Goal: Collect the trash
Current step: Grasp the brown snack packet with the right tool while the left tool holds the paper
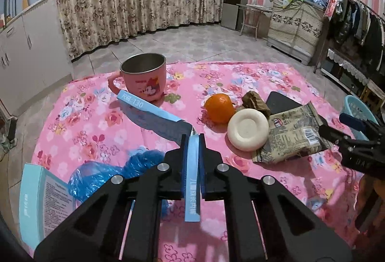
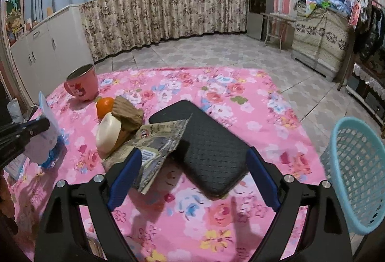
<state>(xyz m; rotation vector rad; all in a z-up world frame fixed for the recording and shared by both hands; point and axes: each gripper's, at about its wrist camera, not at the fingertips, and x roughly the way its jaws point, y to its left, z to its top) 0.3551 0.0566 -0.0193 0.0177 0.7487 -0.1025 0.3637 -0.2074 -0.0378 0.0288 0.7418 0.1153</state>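
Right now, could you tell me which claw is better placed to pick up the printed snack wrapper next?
The right claw, I'd judge: it is open with the snack wrapper lying against its left finger. The left claw is shut on a light blue paper strip.

- One pink metal-lined cartoon cup (image 1: 144, 76)
- One orange fruit (image 1: 219, 108)
- One round white soap bar (image 1: 247, 129)
- One crumpled brown paper wad (image 1: 255, 101)
- One printed snack wrapper (image 1: 291, 134)
- One black quilted pad (image 2: 207, 144)
- One pale-blue paper strip (image 1: 154, 110)
- One crumpled blue plastic bag (image 1: 101, 177)
- One light-blue carton (image 1: 42, 197)
- One light-blue plastic mesh basket (image 2: 356, 173)
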